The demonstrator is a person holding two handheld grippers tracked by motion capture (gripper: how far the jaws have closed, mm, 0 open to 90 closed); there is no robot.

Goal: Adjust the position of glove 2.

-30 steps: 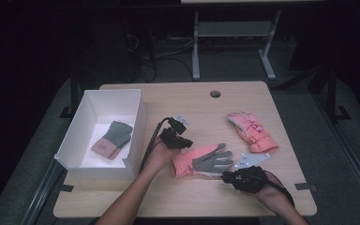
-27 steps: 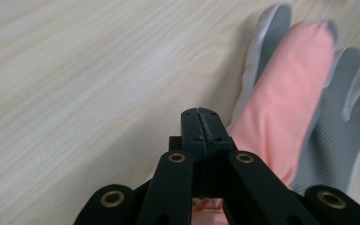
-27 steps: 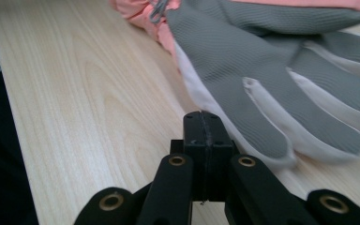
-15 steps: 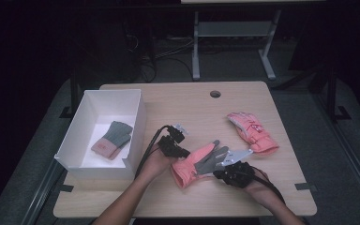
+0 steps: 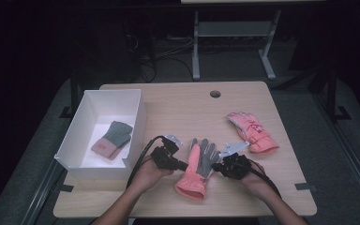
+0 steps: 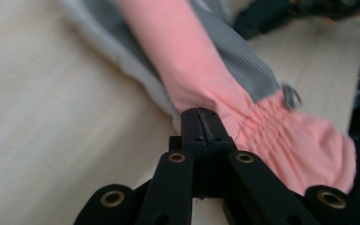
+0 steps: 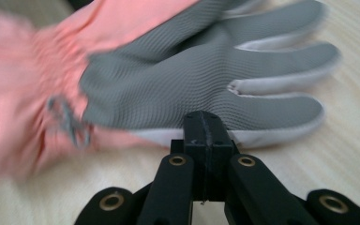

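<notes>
A pink glove with a grey palm (image 5: 199,168) lies palm up near the table's front edge, fingers pointing away from me. My left gripper (image 5: 186,165) is shut on its left edge; in the left gripper view the jaws (image 6: 200,112) pinch pink fabric (image 6: 206,89) by the gathered cuff. My right gripper (image 5: 214,166) is shut on its right edge; the right gripper view has the closed jaws (image 7: 205,117) at the white side seam below the grey palm (image 7: 192,79).
A matching pink glove (image 5: 252,131) lies at the right of the table. A white box (image 5: 138,117) stands at the left, with a green and pink mitten (image 5: 112,139) inside. A round cable hole (image 5: 215,93) sits near the far edge.
The glove has swung from lying crosswise to pointing away from me and shifted left. Both hands moved left with it and drew closer together.
</notes>
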